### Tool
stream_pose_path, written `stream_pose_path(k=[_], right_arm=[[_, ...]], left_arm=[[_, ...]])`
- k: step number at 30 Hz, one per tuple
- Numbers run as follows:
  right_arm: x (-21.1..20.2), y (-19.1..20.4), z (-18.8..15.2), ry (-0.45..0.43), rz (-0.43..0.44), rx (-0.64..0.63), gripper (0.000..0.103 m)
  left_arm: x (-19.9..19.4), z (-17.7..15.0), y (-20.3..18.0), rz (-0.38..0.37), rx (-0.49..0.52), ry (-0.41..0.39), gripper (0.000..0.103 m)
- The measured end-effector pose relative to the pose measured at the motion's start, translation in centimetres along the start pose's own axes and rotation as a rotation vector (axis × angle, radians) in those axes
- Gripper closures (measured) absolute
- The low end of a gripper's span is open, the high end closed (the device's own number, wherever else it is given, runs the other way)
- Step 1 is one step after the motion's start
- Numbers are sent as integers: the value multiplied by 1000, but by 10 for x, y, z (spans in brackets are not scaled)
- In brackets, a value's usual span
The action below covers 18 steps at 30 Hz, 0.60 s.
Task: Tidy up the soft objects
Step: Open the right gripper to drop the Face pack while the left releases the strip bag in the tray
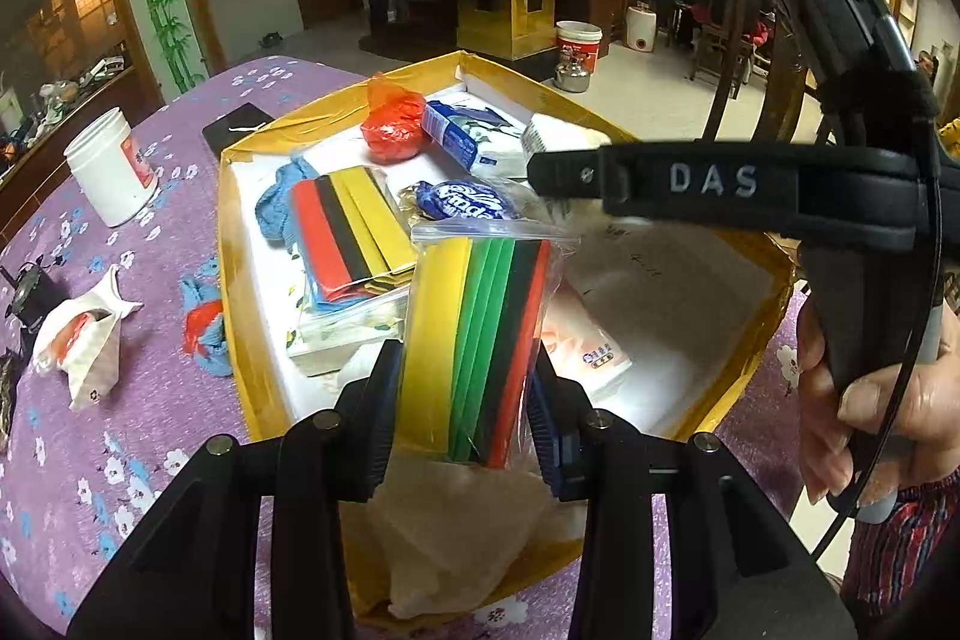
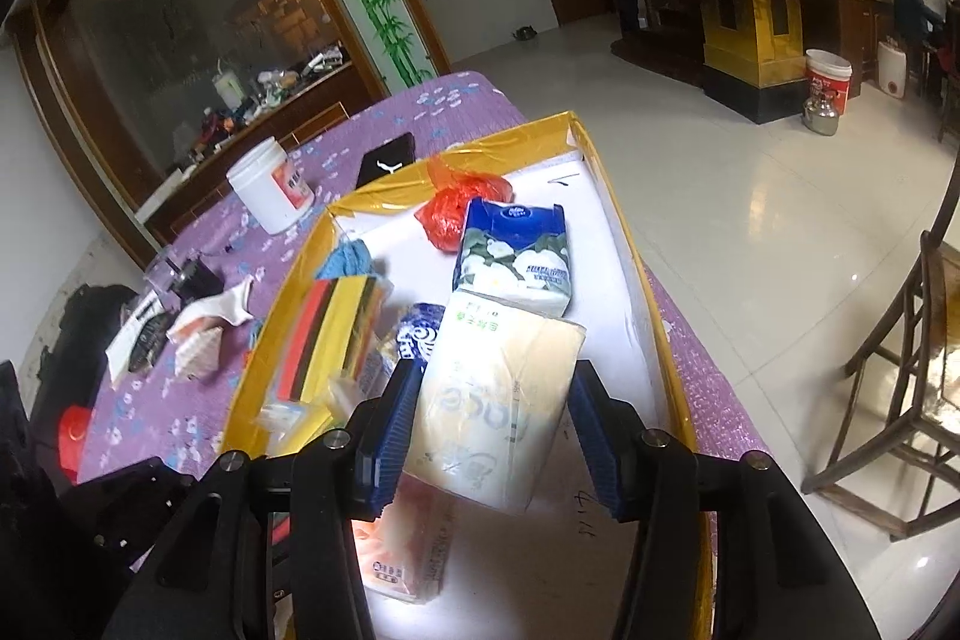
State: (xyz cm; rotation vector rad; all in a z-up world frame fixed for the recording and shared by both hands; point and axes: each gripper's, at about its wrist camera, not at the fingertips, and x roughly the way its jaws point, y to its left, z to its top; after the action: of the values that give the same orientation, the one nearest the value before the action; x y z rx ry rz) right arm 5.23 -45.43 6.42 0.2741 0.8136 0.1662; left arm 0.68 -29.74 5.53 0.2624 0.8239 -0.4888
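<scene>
- Between my left fingers, left wrist view: my left gripper (image 1: 462, 400) is clamped on a clear bag of coloured foam sheets (image 1: 474, 340), both pads pressed to its sides, the bag upright above the yellow-rimmed box (image 1: 231, 244).
- At 11 o'clock from the bag, a second bag of foam sheets (image 1: 348, 232) lies flat in the box; a blue cloth (image 1: 279, 202) sits beside it at 10 o'clock, and a red plastic bag (image 1: 393, 124) at 12 o'clock.
- At 3 o'clock, my right hand (image 1: 864, 400) holds the handle of the other tool.
- Right wrist view: my right gripper (image 2: 492, 424) brackets a pale tissue pack (image 2: 498, 400). The left pad touches the pack; contact at the right pad I cannot tell, though the pack appears raised off the box floor.
- At 12 o'clock from it, a blue tissue pack (image 2: 513, 256) rests against the pale pack's far end. A pink tissue pack (image 2: 402, 550) lies below, at 7 o'clock.
- Step in hand, as judged: both items are carried over the box for placement.
- Next move calls for lowering each onto bare white floor, like beside like, then opening the fingers.
</scene>
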Motion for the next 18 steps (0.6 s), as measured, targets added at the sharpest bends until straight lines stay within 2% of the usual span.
stream_pose_path(k=[6, 8, 10, 18], right_arm=[[-3, 0, 2, -6, -7, 9, 46], [-4, -1, 3, -9, -1, 16, 42], [-6, 1, 3, -14, -2, 12, 42], [-20, 8, 8, -50, 32, 8, 41]], left_arm=[[-3, 0, 4, -35, -18, -9, 63], [-5, 0, 5, -39, -25, -15, 60], [-8, 1, 6, -47, -30, -22, 53], [-33, 1, 15, -39, -41, -91, 52]])
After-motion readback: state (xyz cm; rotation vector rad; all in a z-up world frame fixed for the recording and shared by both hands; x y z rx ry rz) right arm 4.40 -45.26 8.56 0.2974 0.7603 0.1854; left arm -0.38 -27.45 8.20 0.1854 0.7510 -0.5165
